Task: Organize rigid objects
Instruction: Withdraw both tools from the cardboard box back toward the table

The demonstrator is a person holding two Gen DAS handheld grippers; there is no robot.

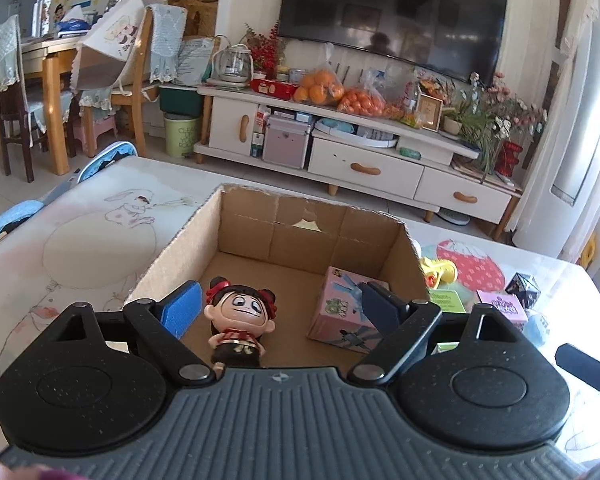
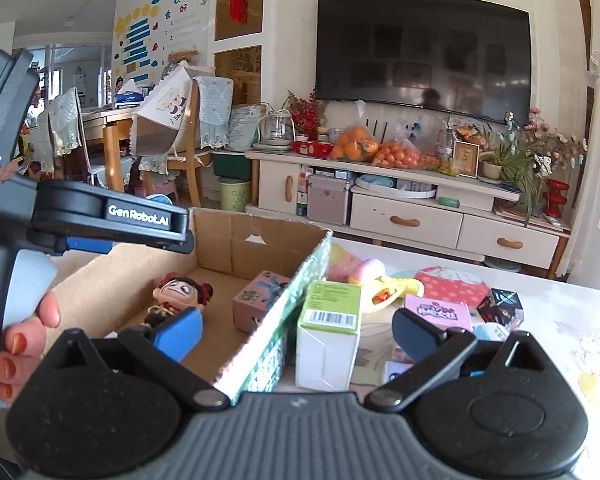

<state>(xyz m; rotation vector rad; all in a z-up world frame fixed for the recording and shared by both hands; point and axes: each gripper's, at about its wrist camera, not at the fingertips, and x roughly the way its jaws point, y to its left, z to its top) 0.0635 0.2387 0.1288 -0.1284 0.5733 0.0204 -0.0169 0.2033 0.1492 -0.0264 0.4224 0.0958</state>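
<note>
An open cardboard box (image 1: 312,205) (image 2: 236,236) stands on the table. Inside it are a big-headed doll (image 1: 238,316) (image 2: 178,290) in red and black, upright, and a pink carton (image 1: 340,312) (image 2: 256,300). My left gripper (image 1: 281,306) hangs open over the box's near edge, the doll just beside its blue left pad (image 1: 182,308) with a gap showing. My right gripper (image 2: 298,334) is open too, straddling the box's right wall, with a green-and-white carton (image 2: 332,332) standing untouched between its fingers.
Right of the box lie a yellow toy (image 2: 388,288) (image 1: 440,270), a small pink box (image 2: 436,314) (image 1: 502,308) and a dark faceted cube (image 2: 500,304) (image 1: 522,286). A hand (image 2: 20,340) grips the left tool. The printed tablecloth (image 1: 80,240) stretches left; a TV cabinet (image 1: 364,164) stands beyond.
</note>
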